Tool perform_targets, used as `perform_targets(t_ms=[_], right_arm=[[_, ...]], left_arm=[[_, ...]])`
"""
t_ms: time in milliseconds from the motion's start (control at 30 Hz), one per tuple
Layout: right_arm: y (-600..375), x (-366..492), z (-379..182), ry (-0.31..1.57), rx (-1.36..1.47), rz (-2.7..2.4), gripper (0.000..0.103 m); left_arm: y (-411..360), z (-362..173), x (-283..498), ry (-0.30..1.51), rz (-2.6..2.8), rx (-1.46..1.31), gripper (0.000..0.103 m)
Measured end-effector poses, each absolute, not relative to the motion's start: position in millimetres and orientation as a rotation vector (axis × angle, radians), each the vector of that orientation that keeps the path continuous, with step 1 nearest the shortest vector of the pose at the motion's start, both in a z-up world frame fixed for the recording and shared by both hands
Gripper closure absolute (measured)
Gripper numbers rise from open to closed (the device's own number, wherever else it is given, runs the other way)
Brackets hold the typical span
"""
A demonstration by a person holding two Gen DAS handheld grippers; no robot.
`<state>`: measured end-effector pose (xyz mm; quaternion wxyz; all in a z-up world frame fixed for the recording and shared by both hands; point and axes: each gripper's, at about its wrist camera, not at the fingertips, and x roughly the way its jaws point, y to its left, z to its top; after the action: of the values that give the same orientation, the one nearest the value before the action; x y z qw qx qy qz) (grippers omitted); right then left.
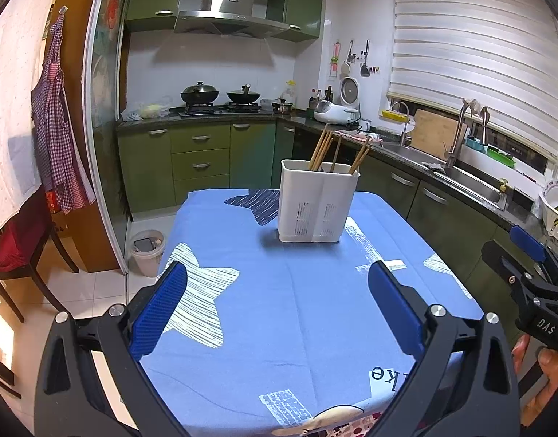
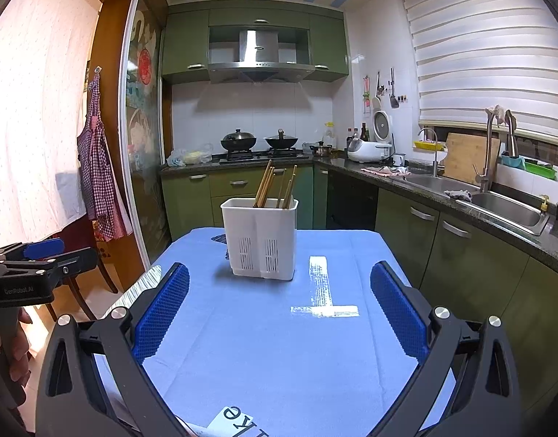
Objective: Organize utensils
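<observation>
Both grippers, left [image 1: 277,313] and right [image 2: 279,315], gape empty before the holder [image 1: 317,204]; chopsticks [image 1: 321,151] (light, stiff, slippery) want gripping mid-shaft.

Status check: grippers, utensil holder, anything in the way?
Left gripper open, empty. Right gripper open, empty. White plastic utensil holder upright on blue tablecloth, wooden chopsticks inside. Nothing between grippers and holder.

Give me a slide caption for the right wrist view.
Open right gripper faces a white utensil holder with chopsticks on the blue tablecloth.
</observation>
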<state>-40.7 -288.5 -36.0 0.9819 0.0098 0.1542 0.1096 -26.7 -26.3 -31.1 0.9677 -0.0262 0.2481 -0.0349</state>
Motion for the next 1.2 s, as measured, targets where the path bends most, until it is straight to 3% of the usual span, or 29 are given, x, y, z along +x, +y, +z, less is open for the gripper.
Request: perform_targets(t_ms=[1200], right_arm=[[-284.8, -37.2, -40.1, 0.317, 0.025, 0.226, 0.005]], left_arm=[[-22.4, -25.0, -28.4, 0.504, -0.047, -0.053, 0.007]])
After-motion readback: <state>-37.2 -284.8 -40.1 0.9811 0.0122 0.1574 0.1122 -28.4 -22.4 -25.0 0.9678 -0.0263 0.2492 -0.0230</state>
